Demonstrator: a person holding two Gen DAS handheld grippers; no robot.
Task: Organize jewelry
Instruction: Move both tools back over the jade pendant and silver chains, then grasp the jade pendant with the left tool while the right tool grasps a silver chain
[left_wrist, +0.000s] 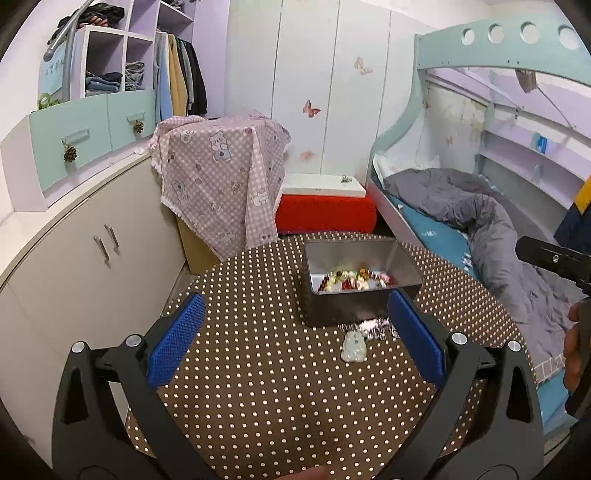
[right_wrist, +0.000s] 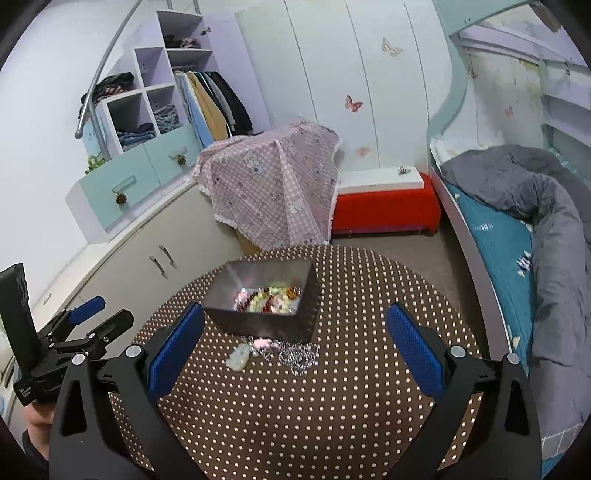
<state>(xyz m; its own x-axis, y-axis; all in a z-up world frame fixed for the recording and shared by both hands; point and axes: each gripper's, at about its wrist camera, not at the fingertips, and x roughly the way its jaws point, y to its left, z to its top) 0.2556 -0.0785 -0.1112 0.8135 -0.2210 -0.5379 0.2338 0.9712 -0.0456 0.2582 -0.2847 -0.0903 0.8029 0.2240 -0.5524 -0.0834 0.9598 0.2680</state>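
Both grippers, left gripper (left_wrist: 295, 339) and right gripper (right_wrist: 295, 347), are hovering with fingers spread wide, gripping nothing. Jewelry pieces (right_wrist: 275, 350) are lying just before the metal box (right_wrist: 306, 314), itself holding beads (right_wrist: 269, 299), on the dotted table (right_wrist: 295, 424).

The metal tin (right_wrist: 266, 295) is showing a brushed, softly reflective inside and a duller dark outer wall. The beaded jewelry (right_wrist: 271, 298) lying in it is gleaming glossy. Just near of the tin, the pale pendant (left_wrist: 354, 347) is looking smooth and waxy like stone, and the silver chain (right_wrist: 299, 356) is glinting metallic. The dotted tablecloth (left_wrist: 280, 398) is appearing matt. Both grippers' blue pads (left_wrist: 177, 341) are looking rough and finely ribbed, on matt black plastic arms.
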